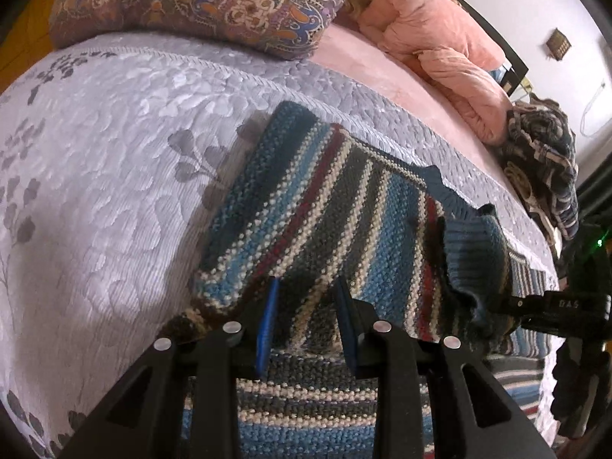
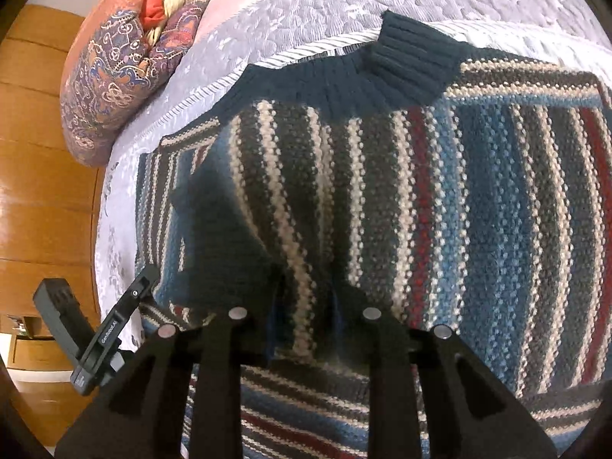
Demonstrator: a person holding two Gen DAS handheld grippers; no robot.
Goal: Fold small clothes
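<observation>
Left wrist view: the left gripper (image 1: 306,287) is spread apart, and a fold of the striped blue, grey, cream and red knitted sweater (image 1: 344,206) lies between its blue fingers (image 1: 269,313).
Around it: a pale lilac flowered bedspread (image 1: 107,160) is under and to its left; a patterned purple pillow (image 1: 199,0) and a pink quilt (image 1: 440,42) lie far ahead.
Right wrist view: the right gripper (image 2: 304,294) is spread apart too, with a sweater fold between its fingers.
Sweater: its dark teal ribbed collar (image 2: 401,65) lies far ahead.
</observation>
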